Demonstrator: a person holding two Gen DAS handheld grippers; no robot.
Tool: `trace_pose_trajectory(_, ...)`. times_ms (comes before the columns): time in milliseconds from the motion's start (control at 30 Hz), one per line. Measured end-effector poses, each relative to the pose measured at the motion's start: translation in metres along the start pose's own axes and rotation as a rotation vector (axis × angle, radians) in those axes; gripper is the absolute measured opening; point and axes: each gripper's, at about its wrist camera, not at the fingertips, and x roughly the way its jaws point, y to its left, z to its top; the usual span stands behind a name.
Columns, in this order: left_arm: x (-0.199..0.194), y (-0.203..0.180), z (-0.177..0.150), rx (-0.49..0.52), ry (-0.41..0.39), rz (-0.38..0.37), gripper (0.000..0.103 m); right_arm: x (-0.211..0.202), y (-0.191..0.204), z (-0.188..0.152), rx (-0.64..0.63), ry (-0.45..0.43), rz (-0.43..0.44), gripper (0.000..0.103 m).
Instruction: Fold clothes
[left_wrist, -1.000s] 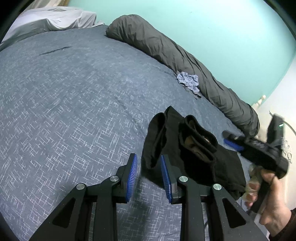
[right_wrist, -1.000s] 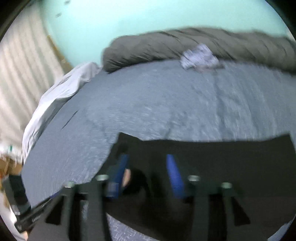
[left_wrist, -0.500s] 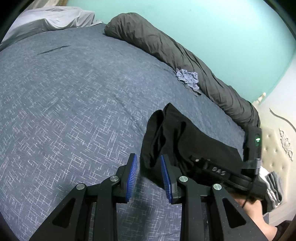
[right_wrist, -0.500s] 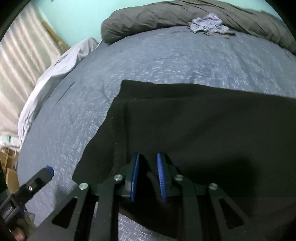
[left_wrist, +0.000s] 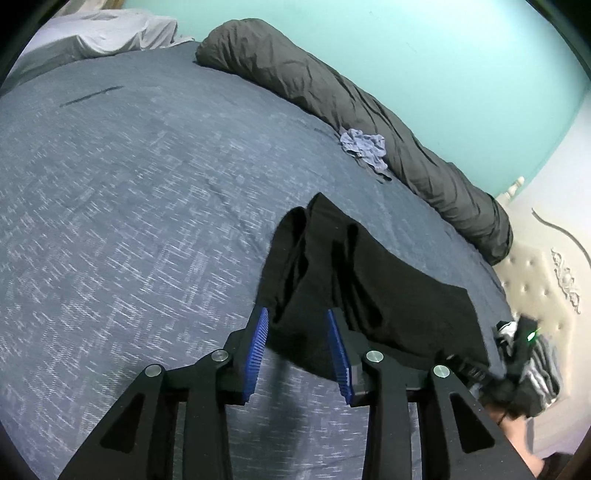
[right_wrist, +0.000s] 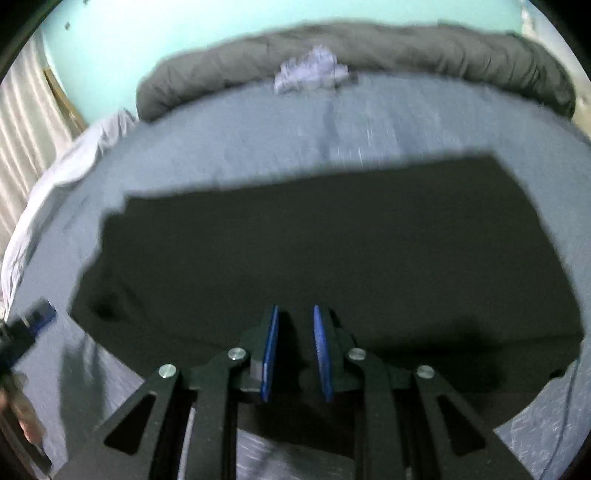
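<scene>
A black garment (left_wrist: 369, 280) lies on the blue-grey bedspread (left_wrist: 129, 221), its near end bunched into folds. My left gripper (left_wrist: 297, 332) is open, its blue pads just short of the garment's near edge, holding nothing. In the right wrist view the same black garment (right_wrist: 332, 251) spreads wide and flat. My right gripper (right_wrist: 294, 332) hovers over its near edge with jaws narrowly apart and nothing visibly between them. The left gripper's blue tip (right_wrist: 37, 317) shows at the far left of that view.
A rolled dark grey duvet (left_wrist: 351, 99) runs along the teal wall. A small crumpled lilac-grey cloth (left_wrist: 364, 147) lies against it. A light grey sheet (left_wrist: 92, 33) sits at the far left. Striped clothes (left_wrist: 535, 362) and a tufted headboard (left_wrist: 535, 288) are at the right.
My right gripper narrowed from wide open over the garment, then pulled back toward its near edge. The garment's raised fold has flattened. My left gripper barely moved.
</scene>
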Motion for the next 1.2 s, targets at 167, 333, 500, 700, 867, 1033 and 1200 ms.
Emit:
trace_pose_trajectory(167, 0.01, -0.016, 0.001, 0.011, 0.013, -0.037, 0.049, -0.012, -0.003, -0.003, 0.025, -0.033, 0.076, 0.02)
trace_pose_trajectory(333, 0.03, -0.036, -0.002, 0.021, 0.04, -0.06, 0.049, -0.041, -0.005, -0.008, 0.002, -0.094, 0.1, 0.02)
trace_pose_trajectory(500, 0.049, -0.047, -0.008, 0.025, 0.056, -0.05, 0.049, -0.063, -0.037, -0.04, 0.001, -0.108, 0.116, 0.024)
trace_pose_trajectory(700, 0.055, -0.052, -0.005, 0.004, 0.037, -0.054, 0.035, -0.075, -0.081, -0.078, 0.086, -0.109, 0.111, 0.027)
trace_pose_trajectory(867, 0.061, -0.056, -0.011, 0.05, 0.058, -0.033, 0.005, -0.084, -0.094, -0.096, 0.114, -0.117, 0.124, 0.028)
trace_pose_trajectory(1033, 0.05, -0.05, -0.009, 0.071, 0.035, 0.005, 0.004, -0.085, -0.096, -0.095, 0.12, -0.126, 0.159, 0.028)
trace_pose_trajectory(1200, 0.053, -0.042, -0.015, 0.08, 0.042, 0.048, 0.004, -0.09, -0.092, -0.086, 0.091, -0.15, 0.184, 0.028)
